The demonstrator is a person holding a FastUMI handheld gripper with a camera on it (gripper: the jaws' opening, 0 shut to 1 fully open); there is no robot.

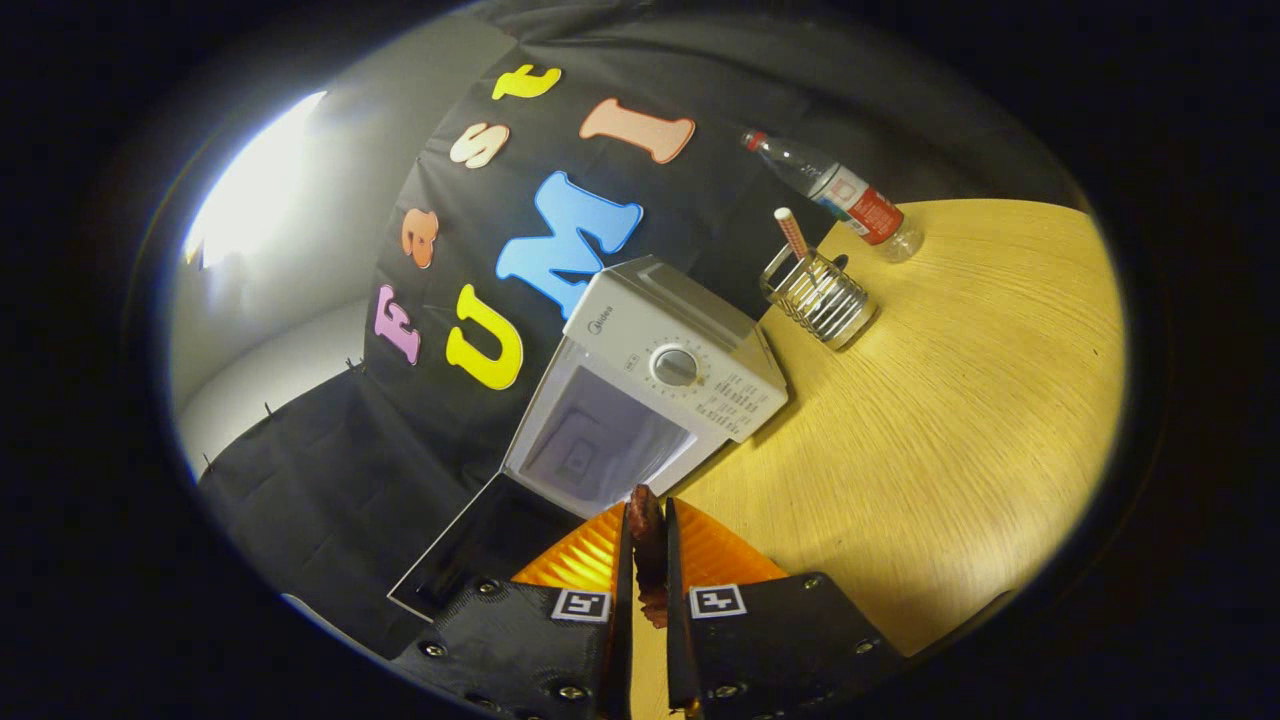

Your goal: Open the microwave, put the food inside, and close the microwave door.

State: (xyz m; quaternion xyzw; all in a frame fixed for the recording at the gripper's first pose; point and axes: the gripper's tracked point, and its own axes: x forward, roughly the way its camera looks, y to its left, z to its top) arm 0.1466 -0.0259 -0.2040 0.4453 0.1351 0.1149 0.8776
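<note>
You are pinching the food (646, 530), a small, light, soft-looking piece, in the narrowed tool (648, 525) at lower centre, facing the open microwave (650, 390); squeeze gently.

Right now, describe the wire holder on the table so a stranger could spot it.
Start at the white microwave on the wooden table. Just beyond its dial side stands the wire holder, short of the plastic bottle. It alone is bare metal, with a striped stick poking out.
</note>
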